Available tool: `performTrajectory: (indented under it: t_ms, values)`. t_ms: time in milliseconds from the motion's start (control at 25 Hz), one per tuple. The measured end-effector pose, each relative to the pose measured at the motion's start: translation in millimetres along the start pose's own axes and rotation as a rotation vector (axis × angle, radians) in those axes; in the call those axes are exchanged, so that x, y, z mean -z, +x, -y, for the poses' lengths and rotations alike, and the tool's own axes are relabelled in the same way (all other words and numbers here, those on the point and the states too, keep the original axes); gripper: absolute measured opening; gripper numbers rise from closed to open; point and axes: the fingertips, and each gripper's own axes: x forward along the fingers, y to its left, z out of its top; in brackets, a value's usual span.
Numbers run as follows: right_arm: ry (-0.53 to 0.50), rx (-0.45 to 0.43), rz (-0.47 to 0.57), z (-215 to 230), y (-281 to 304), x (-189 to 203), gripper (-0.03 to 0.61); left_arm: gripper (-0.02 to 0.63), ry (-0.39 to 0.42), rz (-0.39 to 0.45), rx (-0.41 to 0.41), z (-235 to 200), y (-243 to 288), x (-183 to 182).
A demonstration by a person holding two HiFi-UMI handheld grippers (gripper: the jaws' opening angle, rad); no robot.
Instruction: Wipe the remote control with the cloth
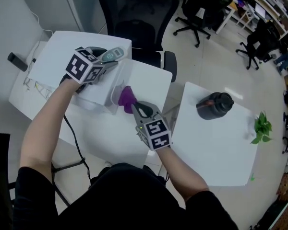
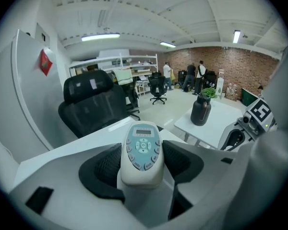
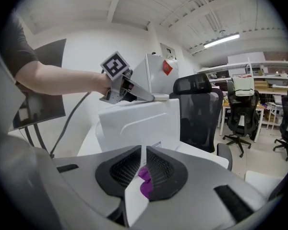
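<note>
A white remote control (image 2: pixel 142 152) with a pale blue button panel sits between the pads of my left gripper (image 2: pixel 142 163), which is shut on its sides. In the head view that left gripper (image 1: pixel 114 55) hovers over the top of a white box (image 1: pixel 102 91). My right gripper (image 1: pixel 134 107) is shut on a purple cloth (image 1: pixel 126 97), just right of the box and below the remote. In the right gripper view the cloth (image 3: pixel 145 182) is pinched between nearly closed jaws, and the remote's end (image 3: pixel 163 97) sticks out of the left gripper (image 3: pixel 152 97) above the box (image 3: pixel 139 123).
A black office chair (image 1: pixel 139 18) stands behind the white desk (image 1: pixel 110 143). To the right, another white table (image 1: pixel 216 147) carries a black jug (image 1: pixel 214 105) and a small green plant (image 1: pixel 261 126). A small black object (image 1: pixel 17 61) lies at the far left.
</note>
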Motion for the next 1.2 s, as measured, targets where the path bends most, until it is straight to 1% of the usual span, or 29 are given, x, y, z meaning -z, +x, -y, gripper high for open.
performTrajectory:
  t_ms: [40, 120, 200, 280, 360, 440, 520, 640, 800, 880, 960, 1080, 1200]
  values:
    - [-0.004, 0.010, -0.015, 4, 6, 5, 0.071, 0.261, 0.002, 0.010, -0.009, 0, -3, -1]
    - [-0.016, 0.024, -0.063, 14, 21, 20, 0.153, 0.261, -0.002, 0.039, -0.031, 2, -11, -5]
    - [-0.024, 0.028, -0.126, 21, 40, 40, 0.201, 0.261, -0.015, 0.075, -0.056, 4, -21, -9]
    - [-0.025, 0.026, -0.182, 26, 59, 61, 0.237, 0.261, -0.029, 0.110, -0.080, 8, -34, -13]
    - [-0.006, 0.029, -0.216, 31, 78, 78, 0.264, 0.261, -0.036, 0.140, -0.105, 14, -46, -16]
    - [0.027, 0.045, -0.238, 38, 96, 91, 0.265, 0.261, -0.043, 0.161, -0.123, 21, -57, -18]
    - [0.050, 0.060, -0.263, 46, 113, 101, 0.265, 0.261, -0.046, 0.170, -0.124, 34, -67, -20]
    - [0.083, 0.071, -0.314, 55, 133, 118, 0.265, 0.261, -0.024, 0.168, -0.125, 53, -77, -18]
    - [0.161, 0.058, -0.370, 57, 146, 142, 0.265, 0.261, 0.006, 0.164, -0.125, 70, -88, -12]
    - [0.185, 0.047, -0.394, 56, 147, 152, 0.198, 0.261, 0.016, 0.167, -0.125, 76, -94, -10]
    - [0.193, 0.053, -0.395, 54, 142, 150, 0.156, 0.261, 0.025, 0.172, -0.124, 81, -101, -6]
    - [0.184, 0.086, -0.361, 49, 120, 138, 0.152, 0.261, 0.033, 0.195, -0.121, 90, -116, 0]
    - [0.159, 0.113, -0.293, 32, 83, 117, 0.150, 0.261, 0.030, 0.238, -0.109, 104, -139, 7]
